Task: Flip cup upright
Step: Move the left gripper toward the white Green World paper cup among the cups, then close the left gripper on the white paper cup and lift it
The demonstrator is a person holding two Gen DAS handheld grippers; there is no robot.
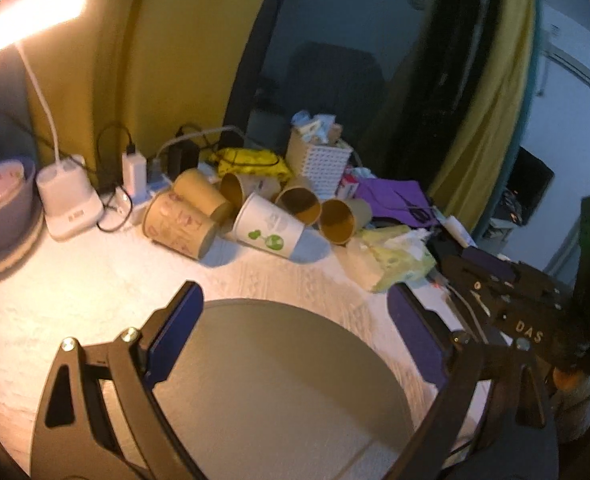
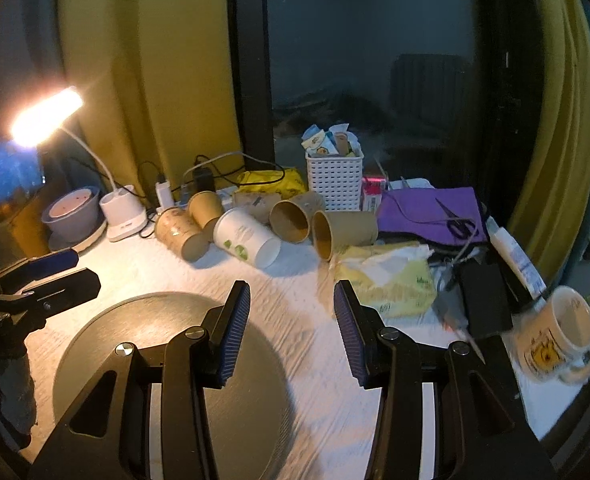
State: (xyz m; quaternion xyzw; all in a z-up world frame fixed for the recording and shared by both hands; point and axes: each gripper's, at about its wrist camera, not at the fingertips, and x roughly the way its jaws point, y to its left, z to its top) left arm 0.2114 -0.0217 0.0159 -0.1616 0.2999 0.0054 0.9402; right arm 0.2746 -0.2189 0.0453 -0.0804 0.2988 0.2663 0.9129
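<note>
Several paper cups lie on their sides in a heap at the back of the white table: a white cup with green print, a patterned brown cup, and plain brown cups. My left gripper is open and empty above a round grey disc. My right gripper is open and empty, over the disc's right edge. Both stand well short of the cups. The left gripper also shows at the left of the right wrist view.
A lit desk lamp on a white base, a purple bowl, chargers and cables stand at the back left. A white basket, purple cloth, tissue pack and a mug crowd the right.
</note>
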